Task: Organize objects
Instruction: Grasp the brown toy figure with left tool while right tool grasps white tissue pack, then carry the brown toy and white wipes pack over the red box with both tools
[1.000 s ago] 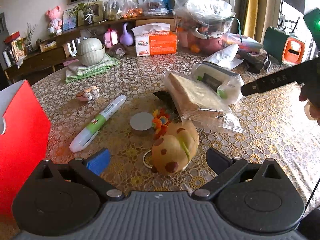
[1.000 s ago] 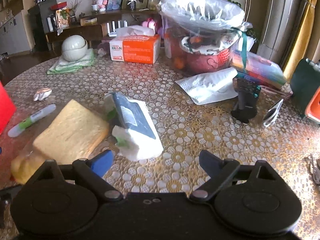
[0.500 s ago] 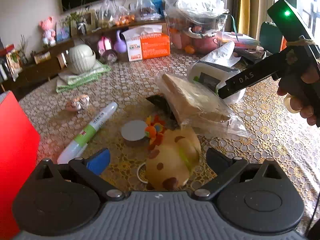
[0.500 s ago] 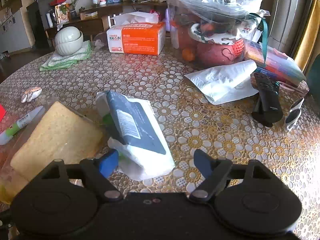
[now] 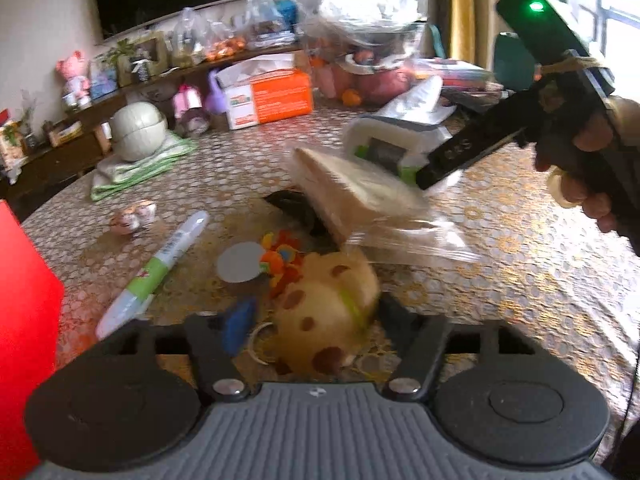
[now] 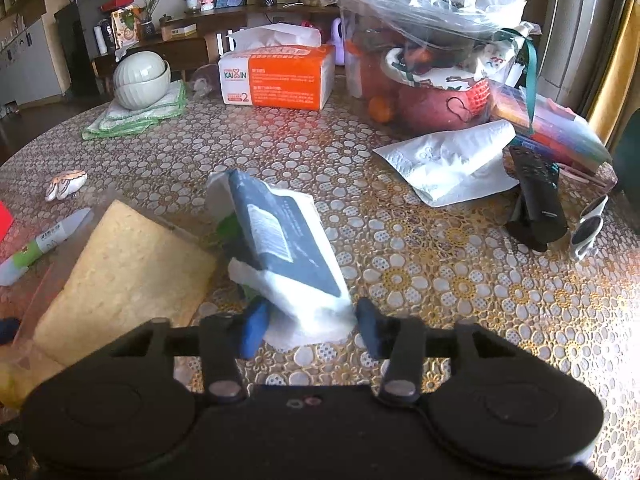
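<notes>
Between the right tool's (image 6: 308, 326) fingers, a white-and-navy tissue pack (image 6: 280, 248).

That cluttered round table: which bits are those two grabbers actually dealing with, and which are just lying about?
In hand:
- spotted tan plush toy, between the left gripper fingers
- white-and-dark wipes packet, between the right gripper fingers

Lying about:
- bagged bread slice
- green-and-white marker pen
- orange tissue box
- black remote control
- stacked white bowls

Brown-spotted yellow plush toy (image 5: 326, 312)

Plush toy (image 5: 326, 312) & bagged sponge (image 5: 360, 200) motion-blurred.
</notes>
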{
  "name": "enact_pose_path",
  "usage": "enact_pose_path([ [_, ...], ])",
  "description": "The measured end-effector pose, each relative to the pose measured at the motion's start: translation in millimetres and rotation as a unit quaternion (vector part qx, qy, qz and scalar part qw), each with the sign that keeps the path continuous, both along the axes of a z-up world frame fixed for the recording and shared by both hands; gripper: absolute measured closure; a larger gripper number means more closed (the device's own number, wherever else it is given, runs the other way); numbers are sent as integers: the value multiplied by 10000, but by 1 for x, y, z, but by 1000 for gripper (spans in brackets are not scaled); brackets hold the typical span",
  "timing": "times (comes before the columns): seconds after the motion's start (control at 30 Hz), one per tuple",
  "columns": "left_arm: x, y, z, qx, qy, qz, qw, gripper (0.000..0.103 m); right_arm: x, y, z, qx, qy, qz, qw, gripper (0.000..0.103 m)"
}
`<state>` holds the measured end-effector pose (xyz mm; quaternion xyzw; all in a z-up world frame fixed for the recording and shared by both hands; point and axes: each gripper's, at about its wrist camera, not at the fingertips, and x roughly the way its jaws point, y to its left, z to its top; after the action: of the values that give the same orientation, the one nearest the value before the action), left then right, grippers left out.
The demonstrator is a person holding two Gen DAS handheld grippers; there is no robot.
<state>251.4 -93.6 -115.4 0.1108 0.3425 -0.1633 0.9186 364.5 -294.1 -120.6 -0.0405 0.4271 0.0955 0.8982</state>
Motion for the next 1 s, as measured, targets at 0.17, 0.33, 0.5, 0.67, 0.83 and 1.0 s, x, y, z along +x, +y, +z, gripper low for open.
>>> enact_pose_path([
  [0.17, -7, -5, 1, 47, 3, -96, 9999, 55, -7, 0, 5, -22, -87, -51, 9999, 68],
  [0.33, -12, 2, 7, -203, 169, -6, 9997, 57, -20, -8, 12, 126, -188, -275, 9994, 74],
  [0.5, -27, 9, 12, -335, 234, 57, 9991, 57, -42, -20, 21, 323, -262, -420, 9982, 76],
  [0.67, -45, 20, 19, -512, 273, 164, 9982, 57, -70, -28, 30, 400, -260, -498, 9976, 76],
  [0.83, -63, 29, 28, -692, 264, 301, 9968, 57, -104, -29, 40, 472, -249, -460, 9975, 76],
  [1.0, -79, 36, 40, -807, 206, 436, 9956, 57, -134, -23, 52, 599, -234, -374, 9972, 76],
])
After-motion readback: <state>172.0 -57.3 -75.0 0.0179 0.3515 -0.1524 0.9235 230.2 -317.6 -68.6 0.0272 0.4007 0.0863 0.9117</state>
